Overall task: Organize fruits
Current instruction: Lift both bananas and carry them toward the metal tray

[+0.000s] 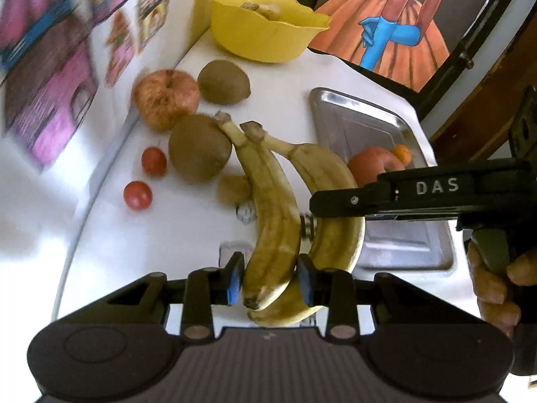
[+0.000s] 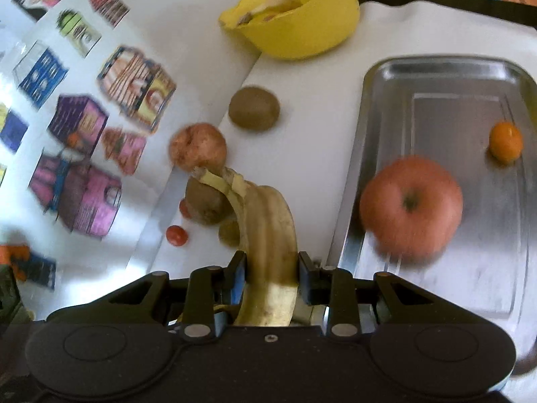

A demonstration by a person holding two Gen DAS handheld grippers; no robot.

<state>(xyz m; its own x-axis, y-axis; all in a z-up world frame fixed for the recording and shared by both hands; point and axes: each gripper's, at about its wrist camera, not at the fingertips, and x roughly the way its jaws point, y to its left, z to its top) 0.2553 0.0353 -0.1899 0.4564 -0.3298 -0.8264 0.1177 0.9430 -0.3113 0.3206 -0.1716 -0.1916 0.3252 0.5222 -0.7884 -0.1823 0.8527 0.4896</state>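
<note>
Two joined bananas lie on the white table. My left gripper [image 1: 270, 278] is shut on the left banana [image 1: 272, 215]. My right gripper [image 2: 272, 275] is shut on the other banana [image 2: 268, 235], which shows in the left wrist view [image 1: 335, 201] with the right gripper's black body [image 1: 419, 198] over it. A steel tray [image 2: 453, 285] on the right holds a red apple [image 2: 411, 205] and a small orange fruit [image 2: 505, 141]. On the table lie a blemished apple [image 1: 166, 99], two kiwis [image 1: 223, 82] [image 1: 199, 147] and two cherry tomatoes [image 1: 153, 161] [image 1: 137, 194].
A yellow bowl [image 1: 265, 30] with fruit pieces stands at the back of the table. A wall with colourful stickers [image 2: 80, 127] runs along the left. A small brown fruit [image 1: 234, 189] lies beside the bananas. A painted picture [image 1: 392, 27] leans at the back right.
</note>
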